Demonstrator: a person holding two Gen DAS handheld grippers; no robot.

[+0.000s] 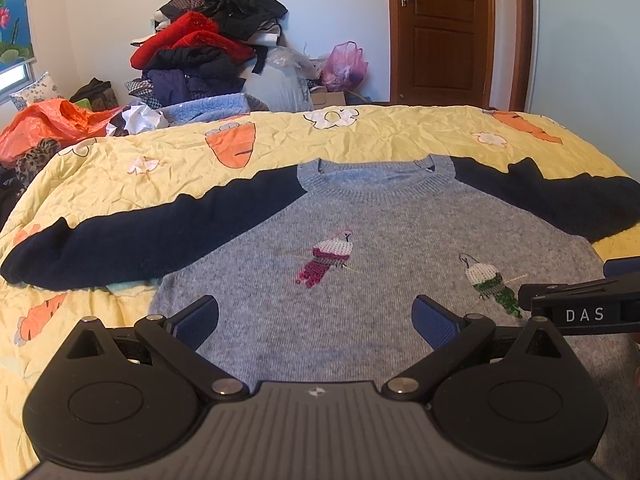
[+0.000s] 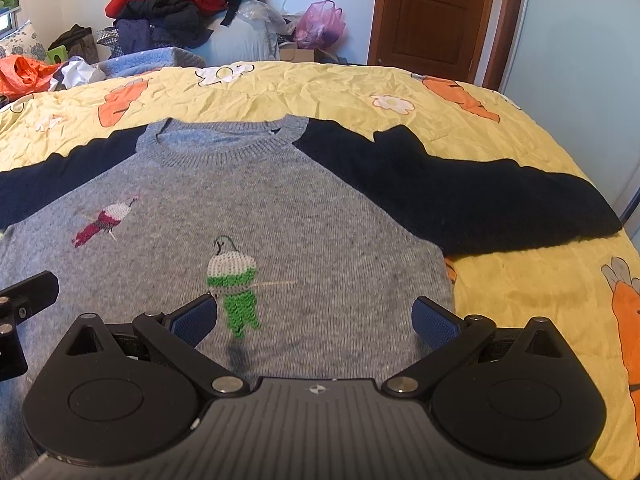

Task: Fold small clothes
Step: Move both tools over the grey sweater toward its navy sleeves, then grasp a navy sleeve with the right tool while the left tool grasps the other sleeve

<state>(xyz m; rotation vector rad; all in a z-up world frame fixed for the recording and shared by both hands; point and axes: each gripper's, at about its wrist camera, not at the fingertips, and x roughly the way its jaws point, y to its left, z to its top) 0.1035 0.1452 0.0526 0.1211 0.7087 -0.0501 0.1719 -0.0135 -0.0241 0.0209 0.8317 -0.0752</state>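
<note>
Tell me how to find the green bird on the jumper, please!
Look at the yellow bedspread with the orange carrots, where a grey jumper with dark navy sleeves lies flat. Two stitched birds sit on its chest. The green bird is the one nearer the bottom hem, white on top with bright green below, while its neighbour, the pink bird, is dark pink.

A small grey knitted sweater [image 1: 400, 232] with navy sleeves and two embroidered parrots lay flat, sleeves outspread, on the yellow carrot-print bedspread [image 1: 280, 140], while the left gripper [image 1: 316, 320] hovered over its hem with jaws wide apart, the right gripper [image 1: 576, 304] just beside it.
</note>
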